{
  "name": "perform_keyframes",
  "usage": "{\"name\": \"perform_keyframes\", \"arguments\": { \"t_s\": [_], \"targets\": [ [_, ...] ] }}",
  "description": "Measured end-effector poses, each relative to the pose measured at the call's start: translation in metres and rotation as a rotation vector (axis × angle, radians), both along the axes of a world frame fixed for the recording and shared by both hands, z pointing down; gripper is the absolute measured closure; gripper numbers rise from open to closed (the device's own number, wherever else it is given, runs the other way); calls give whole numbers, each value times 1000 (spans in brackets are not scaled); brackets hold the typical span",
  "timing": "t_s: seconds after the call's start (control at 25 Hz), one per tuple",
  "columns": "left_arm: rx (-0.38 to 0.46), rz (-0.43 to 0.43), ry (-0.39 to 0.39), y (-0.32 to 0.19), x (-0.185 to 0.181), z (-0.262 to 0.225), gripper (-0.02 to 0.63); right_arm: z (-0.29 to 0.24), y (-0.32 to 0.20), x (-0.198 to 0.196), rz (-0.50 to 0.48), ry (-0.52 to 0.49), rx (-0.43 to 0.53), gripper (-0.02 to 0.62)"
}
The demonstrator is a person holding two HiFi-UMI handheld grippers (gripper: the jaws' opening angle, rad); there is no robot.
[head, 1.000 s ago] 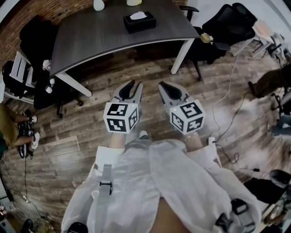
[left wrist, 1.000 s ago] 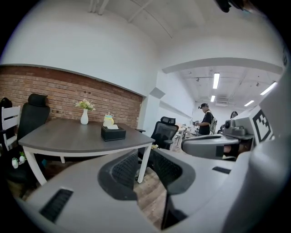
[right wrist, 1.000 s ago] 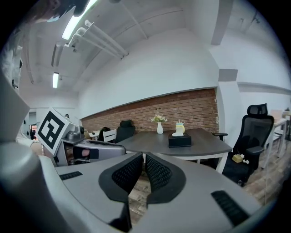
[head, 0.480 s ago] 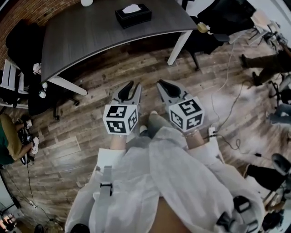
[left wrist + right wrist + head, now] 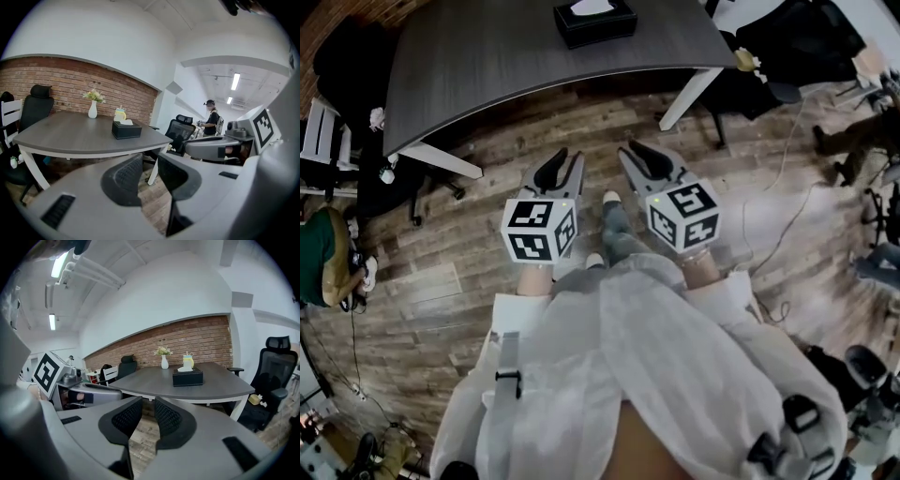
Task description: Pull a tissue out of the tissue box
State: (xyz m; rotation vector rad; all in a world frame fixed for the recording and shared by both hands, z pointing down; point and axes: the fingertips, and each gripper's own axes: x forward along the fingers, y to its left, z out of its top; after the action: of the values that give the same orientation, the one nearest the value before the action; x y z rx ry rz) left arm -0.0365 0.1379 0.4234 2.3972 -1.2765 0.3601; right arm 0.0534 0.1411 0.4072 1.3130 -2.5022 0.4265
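The black tissue box (image 5: 595, 21) with a white tissue sticking out of its top stands on the far part of the grey table (image 5: 525, 56). Both grippers are held over the wooden floor, well short of the table and pointing toward it. My left gripper (image 5: 561, 169) is open with nothing between its jaws. The jaws of my right gripper (image 5: 639, 155) are opening and are also empty. The box (image 5: 126, 130) lies ahead beyond the jaws in the left gripper view. It also shows as the box (image 5: 187, 377) in the right gripper view.
A white vase (image 5: 93, 110) with flowers and a yellow object (image 5: 120, 114) stand behind the box. Black office chairs (image 5: 787, 47) sit at the table's right, a dark chair (image 5: 356, 66) at its left. Cables (image 5: 769, 225) run over the floor. A person (image 5: 212, 123) stands far off.
The person has stepped toward the table with both grippers carried along. The table now fills more of the head view, and a leg shows between the grippers. The right jaws have parted.
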Motion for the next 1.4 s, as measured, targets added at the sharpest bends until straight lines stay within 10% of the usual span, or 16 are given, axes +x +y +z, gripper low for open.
{"name": "perform_keyframes", "arguments": {
  "t_s": [0.64, 1.4],
  "targets": [
    [59, -82, -1, -180, 35, -29, 522, -28, -176, 35, -96, -40, 67, 529],
    [-16, -115, 9, -260, 35, -9, 521, 3, -249, 41, -119, -59, -43, 531]
  ]
}}
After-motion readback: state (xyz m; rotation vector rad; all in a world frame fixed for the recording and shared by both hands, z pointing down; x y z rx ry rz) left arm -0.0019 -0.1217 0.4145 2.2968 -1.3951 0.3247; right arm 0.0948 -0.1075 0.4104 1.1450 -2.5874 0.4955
